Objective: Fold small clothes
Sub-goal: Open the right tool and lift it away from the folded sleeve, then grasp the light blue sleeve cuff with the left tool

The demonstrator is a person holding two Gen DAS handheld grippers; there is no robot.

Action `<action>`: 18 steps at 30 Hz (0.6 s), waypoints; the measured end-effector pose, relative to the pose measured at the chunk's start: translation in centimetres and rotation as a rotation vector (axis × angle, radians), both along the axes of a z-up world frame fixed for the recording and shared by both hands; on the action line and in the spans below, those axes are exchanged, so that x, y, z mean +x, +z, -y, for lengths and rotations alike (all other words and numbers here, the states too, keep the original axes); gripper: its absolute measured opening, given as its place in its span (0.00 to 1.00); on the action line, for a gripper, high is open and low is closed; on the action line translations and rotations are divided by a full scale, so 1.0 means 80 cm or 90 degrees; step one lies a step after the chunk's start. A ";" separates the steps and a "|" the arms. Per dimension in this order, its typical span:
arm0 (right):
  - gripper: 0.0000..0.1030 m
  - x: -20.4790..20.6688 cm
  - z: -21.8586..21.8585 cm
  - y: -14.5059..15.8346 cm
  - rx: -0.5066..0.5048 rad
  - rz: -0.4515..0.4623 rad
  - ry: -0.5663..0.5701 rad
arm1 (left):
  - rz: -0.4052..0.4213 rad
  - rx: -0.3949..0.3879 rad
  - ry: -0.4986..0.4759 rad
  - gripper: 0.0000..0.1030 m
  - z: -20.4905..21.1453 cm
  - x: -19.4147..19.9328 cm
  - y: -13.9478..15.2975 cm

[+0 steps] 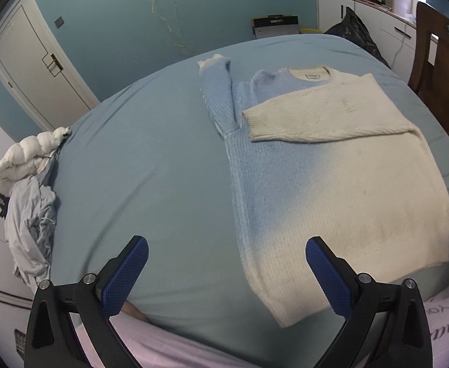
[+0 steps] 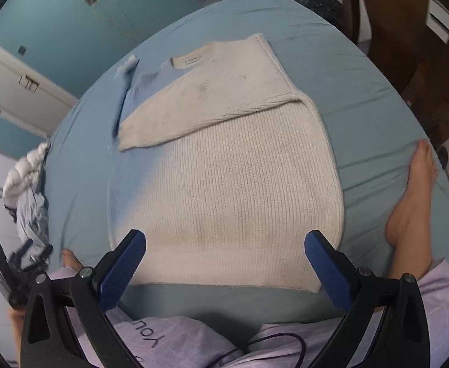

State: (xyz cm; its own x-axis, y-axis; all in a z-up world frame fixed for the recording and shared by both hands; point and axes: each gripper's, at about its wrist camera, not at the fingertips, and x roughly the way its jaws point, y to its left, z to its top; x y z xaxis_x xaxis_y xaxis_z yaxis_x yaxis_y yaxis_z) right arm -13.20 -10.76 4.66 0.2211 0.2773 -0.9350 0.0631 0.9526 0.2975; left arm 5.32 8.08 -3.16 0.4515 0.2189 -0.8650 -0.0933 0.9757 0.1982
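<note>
Both tongs, left tongs (image 1: 226,271) and right tongs (image 2: 225,265), gape empty above the sweater (image 2: 230,190) flat on the bed (image 1: 138,165): cream sleeve (image 1: 325,116) folded across, blue sleeve (image 1: 218,98) and body apparently left.

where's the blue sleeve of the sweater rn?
In the left wrist view the blue sleeve lies unfolded on the bed sheet, stretched along the sweater's left edge, just left of the white sleeve folded across the chest.
</note>
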 end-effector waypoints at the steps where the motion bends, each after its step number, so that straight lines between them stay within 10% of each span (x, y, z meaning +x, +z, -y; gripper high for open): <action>1: 0.98 0.003 -0.003 0.004 -0.008 0.012 0.013 | -0.005 0.005 0.004 1.00 -0.003 0.011 0.000; 9: 0.98 0.018 -0.017 -0.021 -0.047 0.031 0.073 | -0.019 0.197 -0.015 1.00 -0.072 0.164 -0.037; 16: 0.98 0.042 -0.022 -0.054 -0.059 -0.004 0.099 | -0.031 0.337 0.096 1.00 -0.191 0.331 -0.077; 18: 0.98 0.051 -0.021 -0.059 -0.074 -0.003 0.103 | -0.026 0.302 0.115 1.00 -0.205 0.356 -0.093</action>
